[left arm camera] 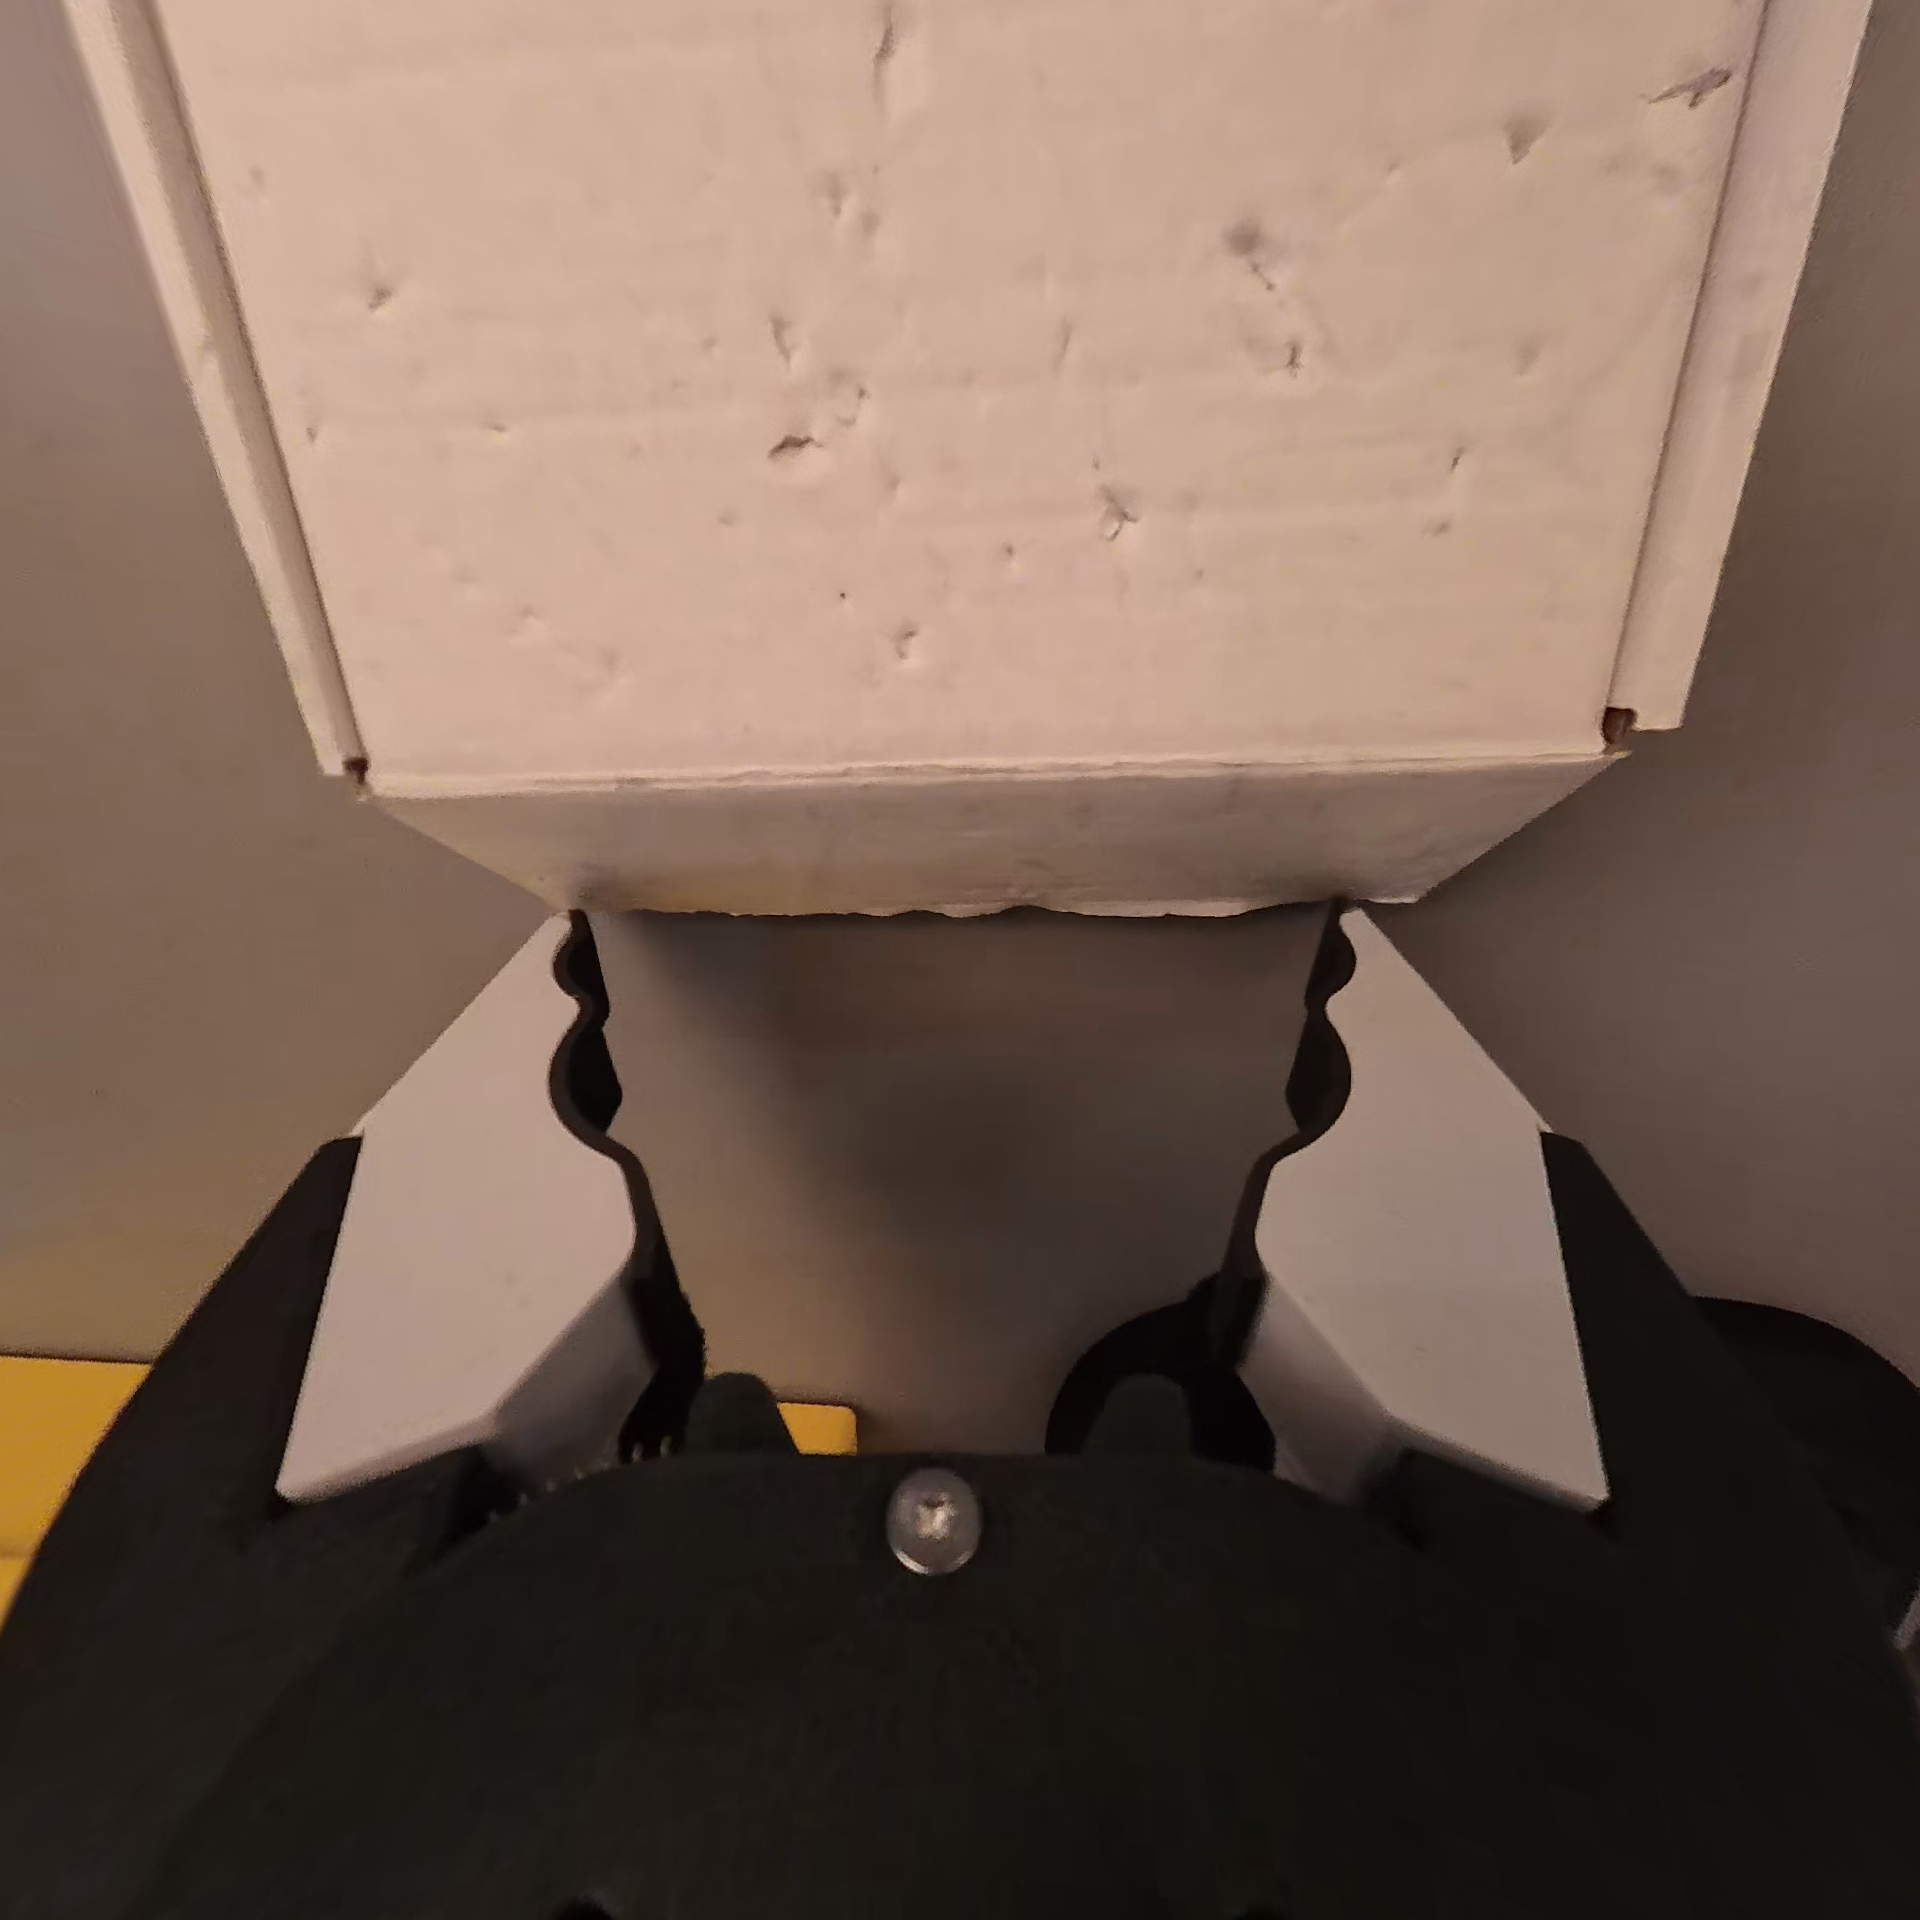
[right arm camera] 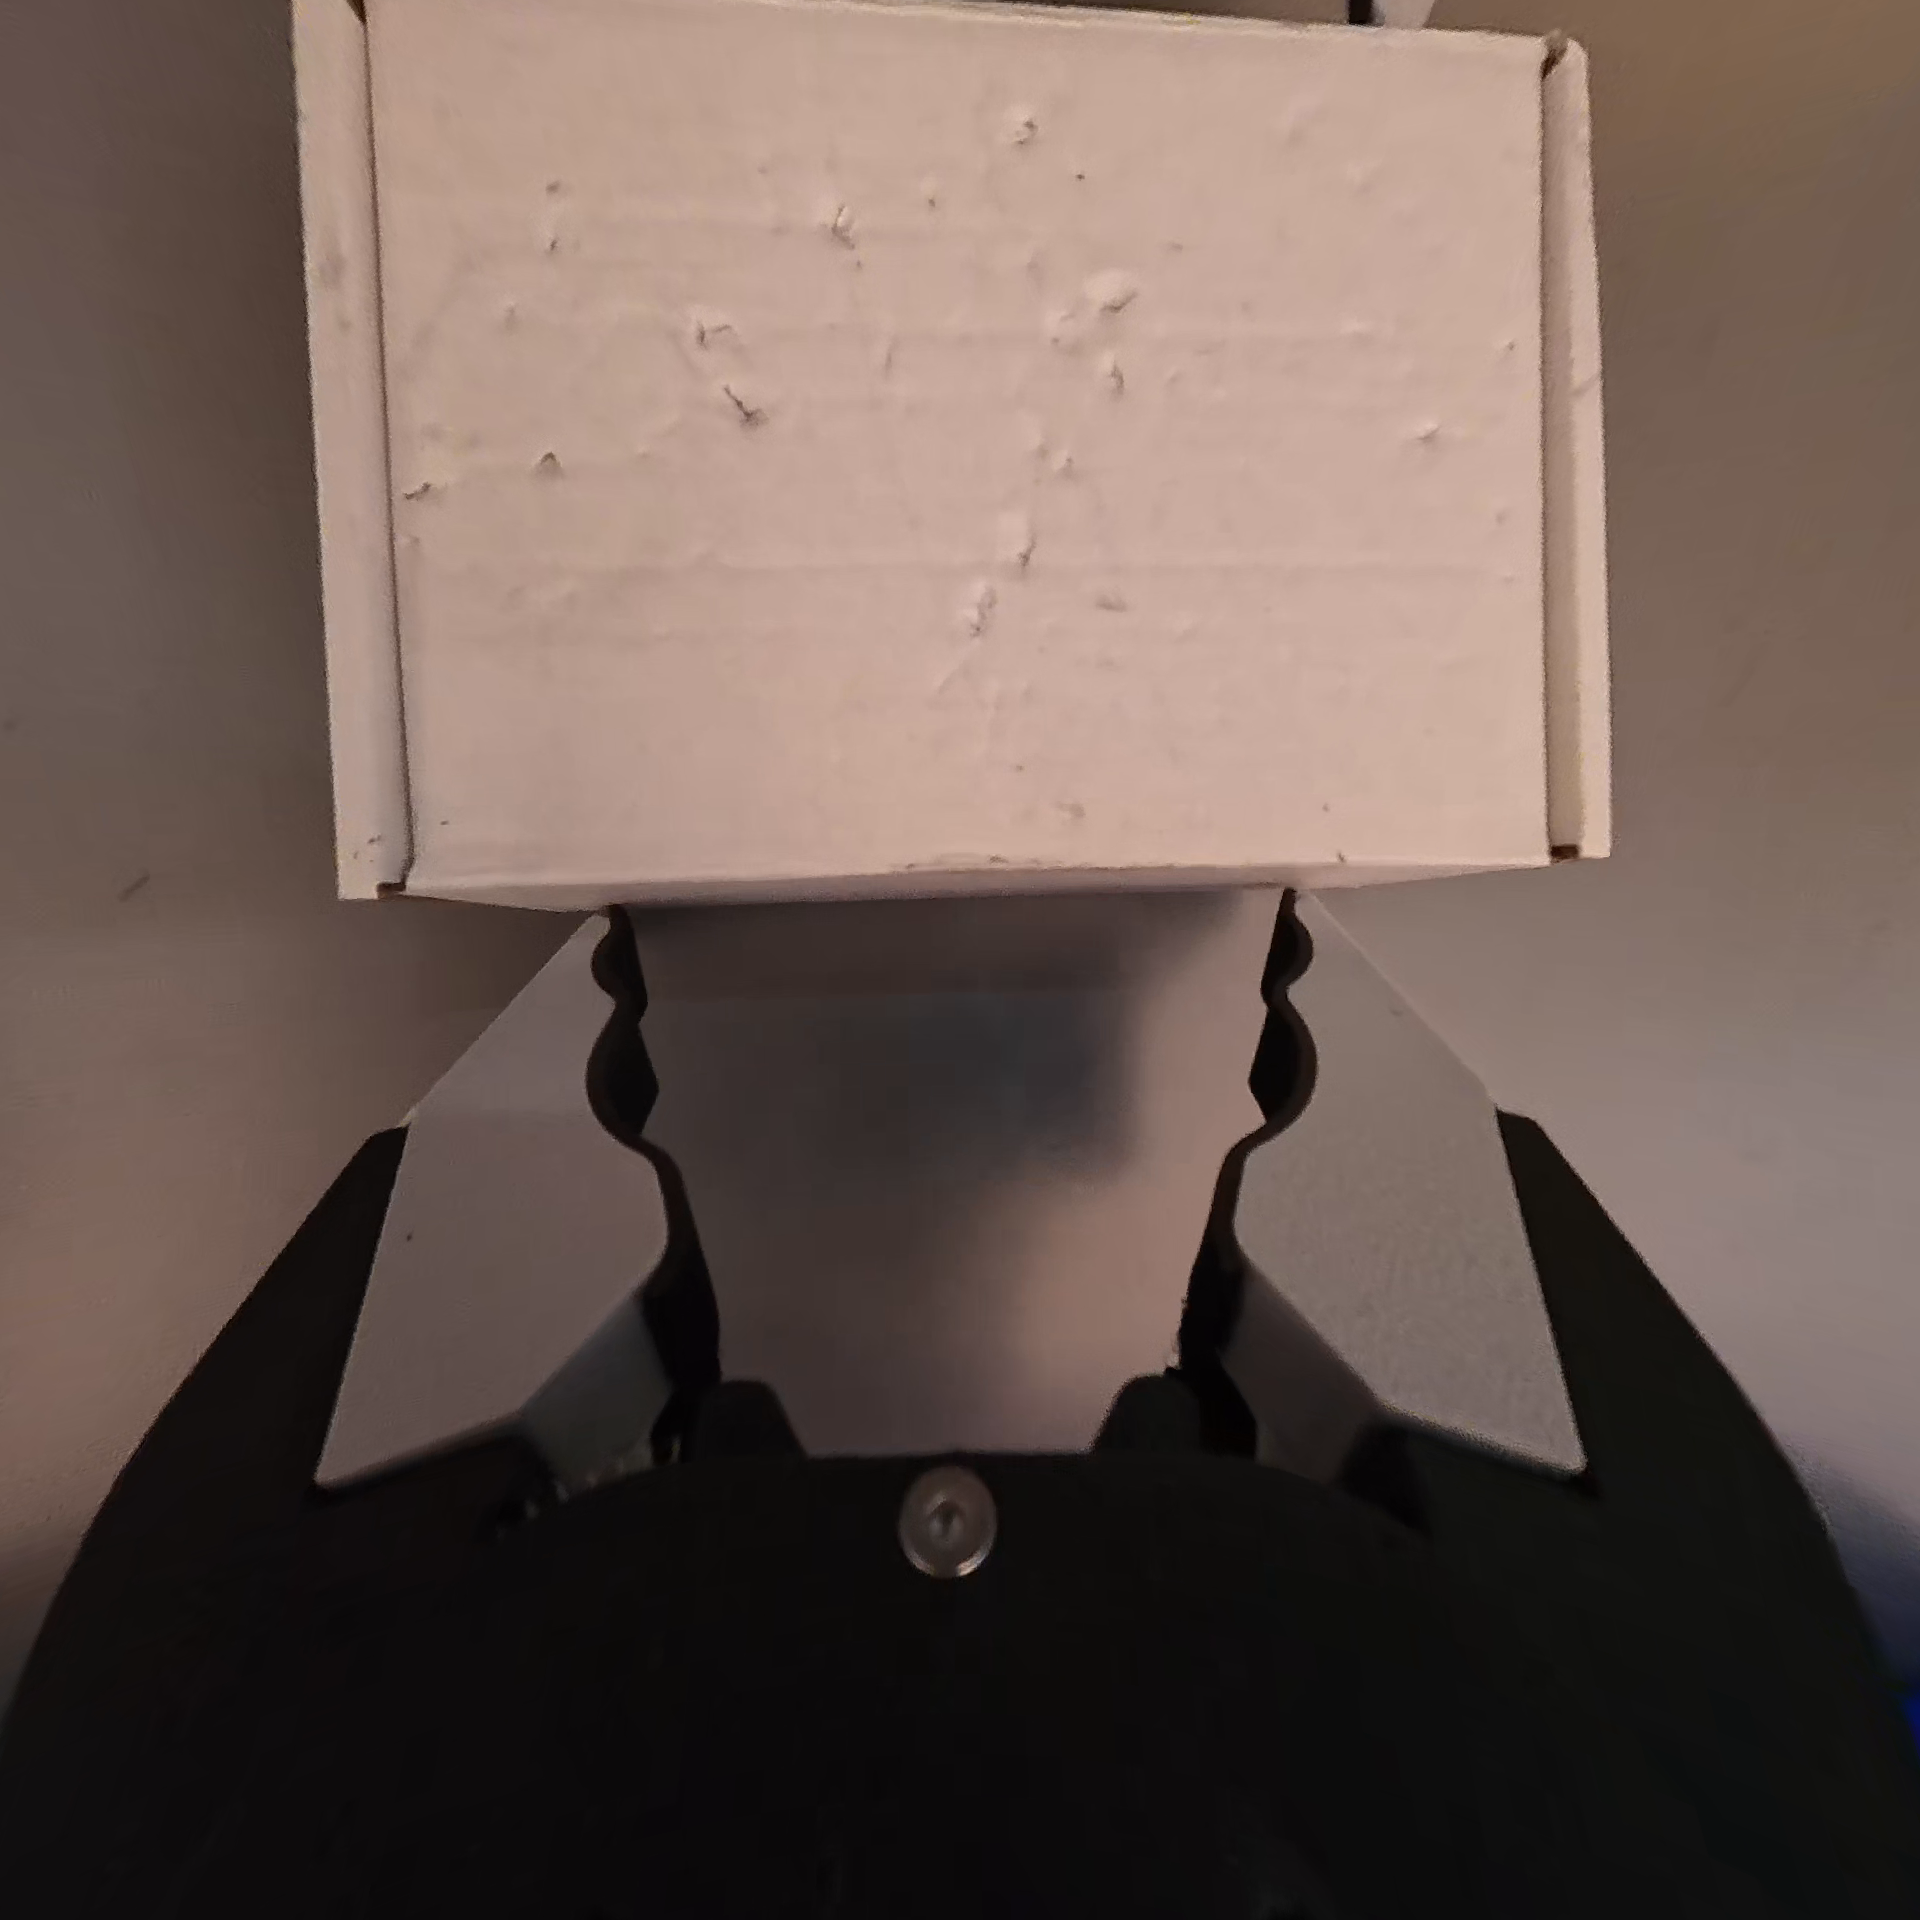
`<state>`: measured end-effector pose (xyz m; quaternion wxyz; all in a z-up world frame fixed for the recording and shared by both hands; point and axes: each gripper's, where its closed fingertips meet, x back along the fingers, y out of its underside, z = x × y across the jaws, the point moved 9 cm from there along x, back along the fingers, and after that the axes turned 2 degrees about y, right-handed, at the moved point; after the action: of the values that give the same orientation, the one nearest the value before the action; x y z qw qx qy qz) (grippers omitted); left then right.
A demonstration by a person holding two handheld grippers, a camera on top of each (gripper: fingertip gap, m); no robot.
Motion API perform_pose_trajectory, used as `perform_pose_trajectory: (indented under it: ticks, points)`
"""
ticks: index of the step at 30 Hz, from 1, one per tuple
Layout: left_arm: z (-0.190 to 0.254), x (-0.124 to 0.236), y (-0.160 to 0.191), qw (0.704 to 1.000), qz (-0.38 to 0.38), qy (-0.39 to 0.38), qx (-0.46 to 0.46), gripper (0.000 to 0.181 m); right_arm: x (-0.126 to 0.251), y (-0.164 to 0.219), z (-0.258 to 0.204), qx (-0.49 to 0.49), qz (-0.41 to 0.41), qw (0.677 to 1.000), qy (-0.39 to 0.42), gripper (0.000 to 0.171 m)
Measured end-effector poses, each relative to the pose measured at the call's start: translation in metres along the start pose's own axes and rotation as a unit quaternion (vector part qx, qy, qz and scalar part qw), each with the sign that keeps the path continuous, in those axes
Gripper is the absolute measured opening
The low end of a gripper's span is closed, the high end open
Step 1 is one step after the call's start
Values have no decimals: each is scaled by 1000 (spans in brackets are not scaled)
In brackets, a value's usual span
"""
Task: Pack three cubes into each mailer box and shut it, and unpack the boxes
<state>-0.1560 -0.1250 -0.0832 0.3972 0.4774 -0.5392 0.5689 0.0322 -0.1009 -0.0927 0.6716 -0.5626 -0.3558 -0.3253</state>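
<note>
A shut white mailer box (left arm camera: 935, 364) with a dented lid fills the upper left wrist view. My left gripper (left arm camera: 956, 935) is open and empty, with its fingertips at the lower edge of the box's front wall. A shut white mailer box (right arm camera: 935, 468), also dented, fills the upper right wrist view. My right gripper (right arm camera: 954, 920) is open and empty, with its fingertips at the lower front edge of that box. No cubes are in view. I cannot tell what is inside either box.
The boxes lie on a grey surface (left arm camera: 125, 831). A yellow object (left arm camera: 62, 1455) shows at the lower left of the left wrist view. Part of another white object (right arm camera: 1392, 8) shows behind the box in the right wrist view. The left gripper's tips are roughly 15 cm from the right gripper's.
</note>
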Motion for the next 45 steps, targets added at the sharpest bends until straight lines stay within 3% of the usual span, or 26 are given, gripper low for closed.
perform_pose_trajectory:
  ticks: [1,25,45]
  points:
    - [-1,1,0,1000,3,0,2,132,0,0,0,-1,1,1000,-2,119]
    - [-3,-10,-14,1000,-11,1,13,137,-7,-5,-1,-23,29,999,-9,120]
    - [1,-9,-8,999,34,4,9,132,-8,-5,-1,-16,51,999,-9,122]
